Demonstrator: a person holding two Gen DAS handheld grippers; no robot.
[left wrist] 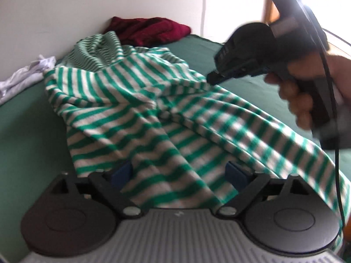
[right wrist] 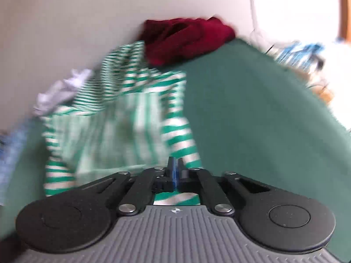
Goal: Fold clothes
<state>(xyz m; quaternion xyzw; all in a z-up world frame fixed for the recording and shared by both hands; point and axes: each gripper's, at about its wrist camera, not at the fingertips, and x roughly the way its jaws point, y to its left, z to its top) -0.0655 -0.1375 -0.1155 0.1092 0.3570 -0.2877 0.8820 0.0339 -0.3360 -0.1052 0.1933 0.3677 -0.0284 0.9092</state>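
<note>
A: Where is the striped shirt (left wrist: 140, 109) lying?

B: It is lying bunched up on the green cover (left wrist: 24, 131), near a red cloth (left wrist: 151, 30) and a white one (left wrist: 24, 74).

A: What is the right gripper (left wrist: 214, 79) doing?

B: Its jaws are pinching together on the shirt's edge.

A: And the left gripper (left wrist: 177, 173)?

B: Its jaws are standing wide apart. Shirt is sitting between them, but they are not squeezing it.
</note>
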